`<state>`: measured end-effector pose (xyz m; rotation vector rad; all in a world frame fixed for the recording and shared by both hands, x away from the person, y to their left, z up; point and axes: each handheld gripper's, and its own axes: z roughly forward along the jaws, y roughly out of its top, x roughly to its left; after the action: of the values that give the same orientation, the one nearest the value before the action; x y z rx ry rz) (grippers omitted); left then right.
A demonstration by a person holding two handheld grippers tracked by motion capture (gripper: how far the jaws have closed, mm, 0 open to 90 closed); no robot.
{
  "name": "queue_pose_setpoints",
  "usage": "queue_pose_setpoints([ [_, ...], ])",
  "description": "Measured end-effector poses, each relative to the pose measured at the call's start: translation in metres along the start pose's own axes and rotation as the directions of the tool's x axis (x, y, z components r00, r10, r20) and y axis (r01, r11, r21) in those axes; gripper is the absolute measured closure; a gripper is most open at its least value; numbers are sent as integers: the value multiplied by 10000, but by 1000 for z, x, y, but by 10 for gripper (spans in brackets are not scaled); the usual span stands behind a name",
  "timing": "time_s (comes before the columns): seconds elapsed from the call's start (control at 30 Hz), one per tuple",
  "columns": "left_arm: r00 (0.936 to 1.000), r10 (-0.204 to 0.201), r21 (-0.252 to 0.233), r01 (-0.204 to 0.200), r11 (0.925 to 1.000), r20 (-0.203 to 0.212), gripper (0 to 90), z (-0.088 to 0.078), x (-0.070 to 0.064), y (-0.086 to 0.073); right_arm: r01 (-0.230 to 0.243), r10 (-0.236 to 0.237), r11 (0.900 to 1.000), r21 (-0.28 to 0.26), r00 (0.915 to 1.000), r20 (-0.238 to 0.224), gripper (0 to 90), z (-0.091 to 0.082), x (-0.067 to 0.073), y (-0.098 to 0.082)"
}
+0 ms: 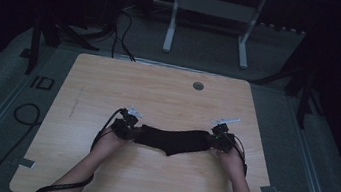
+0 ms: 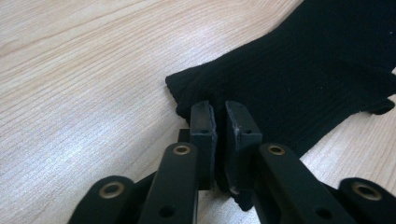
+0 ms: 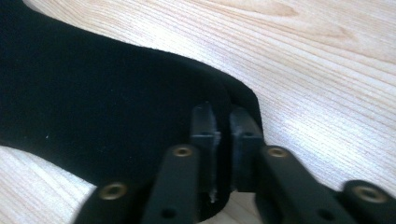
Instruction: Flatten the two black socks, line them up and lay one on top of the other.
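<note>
You are holding the sock (image 1: 172, 140) flat on the bench (image 1: 159, 89), left gripper (image 2: 219, 116) and right gripper (image 3: 224, 122) jaws pinching its ends; loosening unevenly risks bunching it.

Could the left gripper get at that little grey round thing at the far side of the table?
Probably yes: bare table lies between the left gripper and the grey disc, though its jaws sit around the black sock.

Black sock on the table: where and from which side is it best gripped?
Probably by its two short ends, one from each side: the sock lies flat and stretched lengthwise on the table, so only its thin end edges offer something to pinch.
</note>
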<state>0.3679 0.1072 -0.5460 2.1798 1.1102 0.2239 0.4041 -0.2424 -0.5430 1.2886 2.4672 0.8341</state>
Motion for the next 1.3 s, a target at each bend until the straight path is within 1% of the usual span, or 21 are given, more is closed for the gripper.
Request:
queue_pose_setpoints([
  [0.03, 10000, 62, -112, -61, 9999, 4, 780, -2, 0, 0, 28, -29, 10000, -61, 9999, -129, 711, -2, 0, 1],
  [0.07, 10000, -22, -219, 21, 9998, -69, 746, -4, 0, 0, 27, -32, 9998, -190, 9997, -240, 658, -5, 0, 2],
  [0.1, 9998, -67, -318, 61, 9995, -179, 716, -7, 0, 0, 50, -60, 9994, -338, 9996, -293, 637, -8, 0, 3],
  [0.2, 9984, -122, -956, 70, 9954, -545, 647, -18, 0, 1, 91, -104, 9974, -718, 9998, -171, 609, -20, 0, 6],
  [0.27, 9982, -118, -1317, 39, 9913, -592, 647, -25, -2, 2, 45, -69, 9940, -1093, 9997, -215, 609, -29, 1, 8],
  [0.3, 9985, -35, -1421, -44, 9898, -549, 649, -27, -3, 2, 116, -140, 9925, -1217, 9997, -182, 631, -33, 2, 8],
  [0.33, 9985, 156, -1451, -231, 9891, -529, 670, -28, -6, 2, 235, -253, 9913, -1299, 9996, -121, 697, -35, 5, 8],
  [0.4, 9975, 483, -1379, -550, 9889, -514, 776, -26, -12, 1, 518, -520, 9892, -1372, 9986, 18, 820, -36, 10, 6],
  [0.43, 9952, 698, -1313, -784, 9882, -687, 799, -24, -15, 0, 622, -618, 9889, -1349, 9981, 72, 869, -34, 13, 4],
  [0.47, 9935, 860, -1314, -953, 9867, -752, 847, -21, -18, -1, 717, -708, 9885, -1334, 9974, 118, 896, -32, 15, 2],
  [0.5, 9921, 1057, -1453, -1146, 9827, -678, 855, -19, -21, -3, 763, -743, 9887, -1289, 9970, 205, 898, -29, 16, 0],
  [0.53, 9899, 1199, -1442, -1298, 9810, -751, 855, -15, -23, -6, 783, -766, 9894, -1221, 9969, 182, 898, -26, 17, -2],
  [0.57, 9864, 1382, -1333, -1493, 9798, -885, 882, -12, -24, -8, 785, -779, 9910, -1087, 9969, 106, 899, -22, 17, -4],
  [0.6, 9838, 1500, -1165, -1610, 9801, -981, 892, -8, -25, -11, 880, -867, 9911, -995, 9961, 168, 899, -18, 18, -6],
  [0.67, 9846, 1549, -850, -1616, 9832, -806, 898, -1, -24, -15, 1053, -1036, 9917, -736, 9943, 265, 899, -11, 19, -9],
  [0.7, 9830, 1600, -765, -1670, 9830, -896, 900, 2, -24, -18, 1062, -1046, 9922, -646, 9941, 278, 899, -8, 20, -10],
  [0.77, 9864, 1447, -879, -1513, 9846, -775, 900, 2, -22, -21, 1064, -1049, 9934, -440, 9939, 341, 900, -2, 19, -11],
  [0.87, 9870, 1391, -894, -1462, 9852, -809, 900, 2, -20, -21, 932, -918, 9946, -449, 9953, 306, 900, 1, 18, -10],
  [0.93, 9865, 1369, -876, -1447, 9856, -895, 900, 2, -18, -21, 978, -964, 9943, -415, 9947, 345, 900, 4, 19, -7],
  [1.07, 9906, 1151, -939, -1219, 9881, -746, 900, 2, -9, -19, 912, -899, 9949, -433, 9954, 317, 900, 8, 19, 0],
  [1.3, 9901, 1042, -883, -1125, 9897, -938, 900, 2, 4, -16, 820, -812, 9953, -507, 9965, 174, 899, 15, 22, 8],
])
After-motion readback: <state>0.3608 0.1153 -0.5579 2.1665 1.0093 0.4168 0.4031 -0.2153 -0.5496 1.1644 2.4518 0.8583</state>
